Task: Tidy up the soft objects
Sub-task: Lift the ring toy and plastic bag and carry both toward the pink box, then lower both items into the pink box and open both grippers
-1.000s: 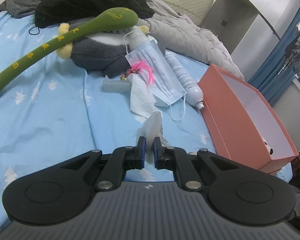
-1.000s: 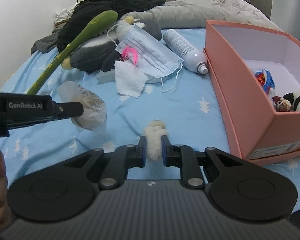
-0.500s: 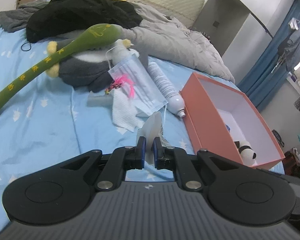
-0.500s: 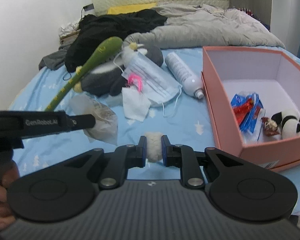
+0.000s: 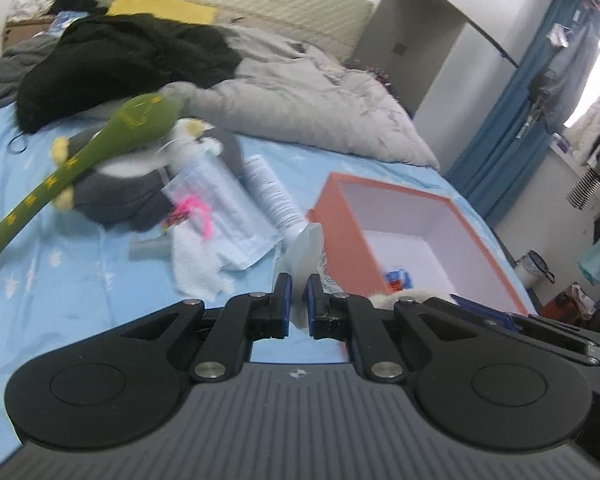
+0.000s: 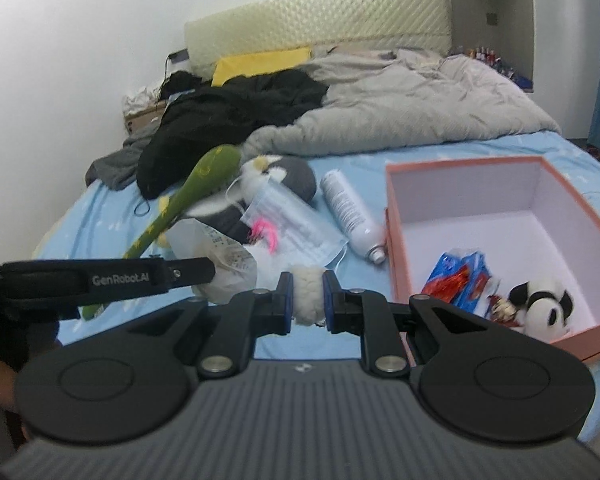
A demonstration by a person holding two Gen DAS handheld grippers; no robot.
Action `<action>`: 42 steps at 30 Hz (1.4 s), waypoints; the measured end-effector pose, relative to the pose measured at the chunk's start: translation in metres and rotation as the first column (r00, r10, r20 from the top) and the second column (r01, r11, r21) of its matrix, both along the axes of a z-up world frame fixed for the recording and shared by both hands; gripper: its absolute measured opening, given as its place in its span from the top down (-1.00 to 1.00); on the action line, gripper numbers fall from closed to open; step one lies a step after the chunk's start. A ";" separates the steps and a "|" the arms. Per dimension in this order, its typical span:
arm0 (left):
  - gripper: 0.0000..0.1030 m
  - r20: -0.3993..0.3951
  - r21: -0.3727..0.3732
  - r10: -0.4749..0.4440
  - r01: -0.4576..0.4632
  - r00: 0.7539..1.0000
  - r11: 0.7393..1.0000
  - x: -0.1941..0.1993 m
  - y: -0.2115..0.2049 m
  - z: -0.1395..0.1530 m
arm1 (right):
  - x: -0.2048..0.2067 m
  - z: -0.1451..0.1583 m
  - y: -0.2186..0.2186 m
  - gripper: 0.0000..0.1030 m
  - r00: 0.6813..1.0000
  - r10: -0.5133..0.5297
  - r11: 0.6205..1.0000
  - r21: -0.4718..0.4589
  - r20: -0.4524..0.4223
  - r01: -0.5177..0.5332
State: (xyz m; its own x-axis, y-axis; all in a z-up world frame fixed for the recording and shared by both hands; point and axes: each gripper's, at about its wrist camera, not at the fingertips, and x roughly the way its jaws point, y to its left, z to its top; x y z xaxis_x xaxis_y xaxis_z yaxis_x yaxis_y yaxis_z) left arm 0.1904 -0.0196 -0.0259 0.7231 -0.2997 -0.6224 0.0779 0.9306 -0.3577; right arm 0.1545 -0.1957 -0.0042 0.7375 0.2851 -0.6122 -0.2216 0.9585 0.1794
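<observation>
My left gripper (image 5: 298, 300) is shut on a crumpled translucent plastic bag (image 5: 306, 252), held above the blue bedsheet; the bag also shows in the right wrist view (image 6: 224, 258). My right gripper (image 6: 307, 300) is shut on a white fluffy plush piece (image 6: 307, 296), held in the air left of the open pink box (image 6: 500, 168). The box (image 5: 340, 236) holds a small panda plush (image 6: 544, 304) and red-blue snack packets (image 6: 460, 276). The right gripper's body shows low right in the left wrist view (image 5: 500, 320).
On the bed lie a long green plush (image 6: 204, 184), a grey penguin plush (image 5: 128, 188), a face mask (image 6: 292, 220), a white spray bottle (image 6: 350, 216), a white tissue (image 5: 196, 260), black clothes (image 6: 236, 116) and a grey duvet (image 6: 400, 108).
Both grippers have risen and moved toward the box with their loads. The views now look down into the box from higher up.
</observation>
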 end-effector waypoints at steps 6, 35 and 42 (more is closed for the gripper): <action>0.80 0.030 -0.001 -0.078 0.078 0.997 0.997 0.008 -0.036 0.018 | 0.000 0.012 -0.028 0.63 0.998 -0.057 0.998 -0.001 0.022 0.057; 0.80 -0.206 0.172 -0.375 0.411 0.904 0.895 0.188 -0.235 -0.031 | 0.131 -0.040 -0.166 0.63 0.938 -0.241 0.971 -0.062 -0.249 0.233; 0.80 -0.305 0.175 -0.350 0.413 0.886 0.894 0.213 -0.241 -0.054 | 0.157 -0.052 -0.175 0.62 0.904 -0.262 0.965 -0.122 -0.338 0.234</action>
